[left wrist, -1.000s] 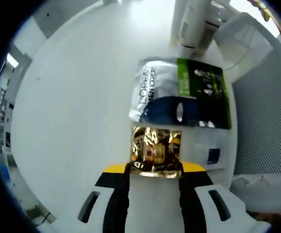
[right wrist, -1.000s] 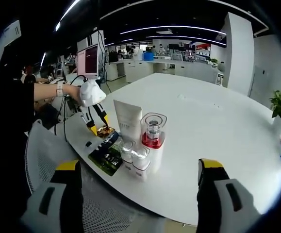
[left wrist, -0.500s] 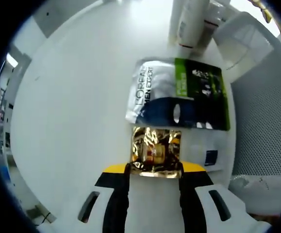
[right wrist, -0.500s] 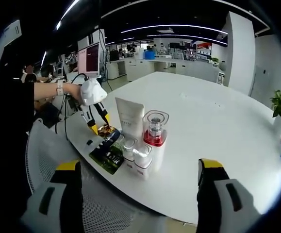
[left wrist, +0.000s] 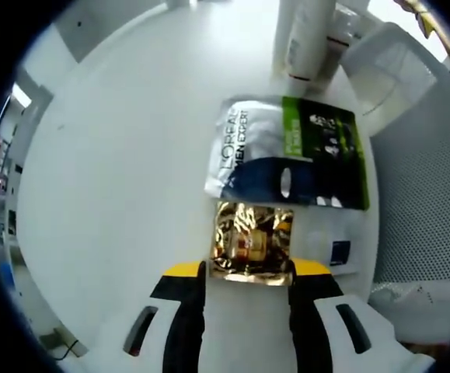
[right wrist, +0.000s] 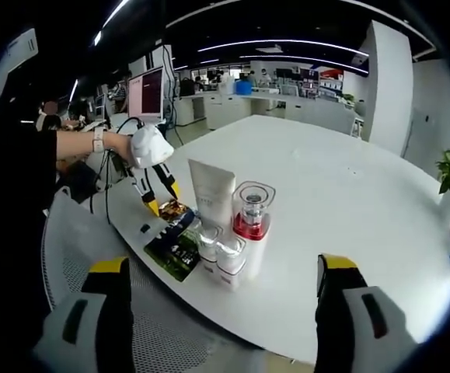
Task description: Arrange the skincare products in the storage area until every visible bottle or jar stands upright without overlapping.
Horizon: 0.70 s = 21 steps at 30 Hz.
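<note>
Here, in the left gripper view, the left gripper [left wrist: 246, 273] is seen at the bottom middle of the frame, with its yellow-tipped jaws set on either side of a shiny gold sachet [left wrist: 251, 243]. The sachet's lower corners are touched by the jaws, so it looks pinched between them. Just above it, a grey and green sachet [left wrist: 291, 152] is laid flat on the white table [left wrist: 123, 179]. At the top of the frame, the bottom of a white tube [left wrist: 305, 39] is seen.

In the right gripper view, the right gripper [right wrist: 221, 299] is shown at the bottom with its jaws spread wide apart and nothing between them. Past the jaws, in the middle of the frame, a white tube [right wrist: 213, 194] is stood upright. Just beside it on the right, a clear bottle with a red base [right wrist: 250, 214] is stood. Two small bottles with clear caps [right wrist: 220, 252] are placed in front of these. At the left, a white-gloved hand [right wrist: 148, 148] is seen holding the left gripper over the sachets.
</note>
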Motion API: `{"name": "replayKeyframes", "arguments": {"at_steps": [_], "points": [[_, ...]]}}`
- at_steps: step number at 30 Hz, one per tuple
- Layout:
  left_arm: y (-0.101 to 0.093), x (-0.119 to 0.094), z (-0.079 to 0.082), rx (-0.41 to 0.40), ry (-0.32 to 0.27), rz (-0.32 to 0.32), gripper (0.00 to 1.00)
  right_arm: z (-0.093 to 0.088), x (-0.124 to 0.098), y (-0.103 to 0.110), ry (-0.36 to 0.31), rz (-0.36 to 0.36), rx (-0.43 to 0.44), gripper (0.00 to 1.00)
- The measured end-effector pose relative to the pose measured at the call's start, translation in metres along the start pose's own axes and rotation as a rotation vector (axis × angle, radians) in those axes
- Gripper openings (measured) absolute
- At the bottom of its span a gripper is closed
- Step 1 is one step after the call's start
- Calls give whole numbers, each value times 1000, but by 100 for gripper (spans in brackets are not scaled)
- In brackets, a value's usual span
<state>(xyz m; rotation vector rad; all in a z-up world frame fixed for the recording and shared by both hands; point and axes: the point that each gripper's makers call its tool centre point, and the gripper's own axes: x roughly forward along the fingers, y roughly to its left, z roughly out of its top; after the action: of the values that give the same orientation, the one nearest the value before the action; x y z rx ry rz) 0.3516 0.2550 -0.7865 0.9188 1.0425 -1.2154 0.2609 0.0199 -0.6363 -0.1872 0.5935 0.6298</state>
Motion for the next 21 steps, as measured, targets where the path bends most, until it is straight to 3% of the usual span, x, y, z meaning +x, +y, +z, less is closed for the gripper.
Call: {"name": "replayKeyframes", "arguments": {"at_steps": [21], "points": [[-1,-2,-2,-30,-5,-15,39,-5,0,4,12,10,2,100]]}}
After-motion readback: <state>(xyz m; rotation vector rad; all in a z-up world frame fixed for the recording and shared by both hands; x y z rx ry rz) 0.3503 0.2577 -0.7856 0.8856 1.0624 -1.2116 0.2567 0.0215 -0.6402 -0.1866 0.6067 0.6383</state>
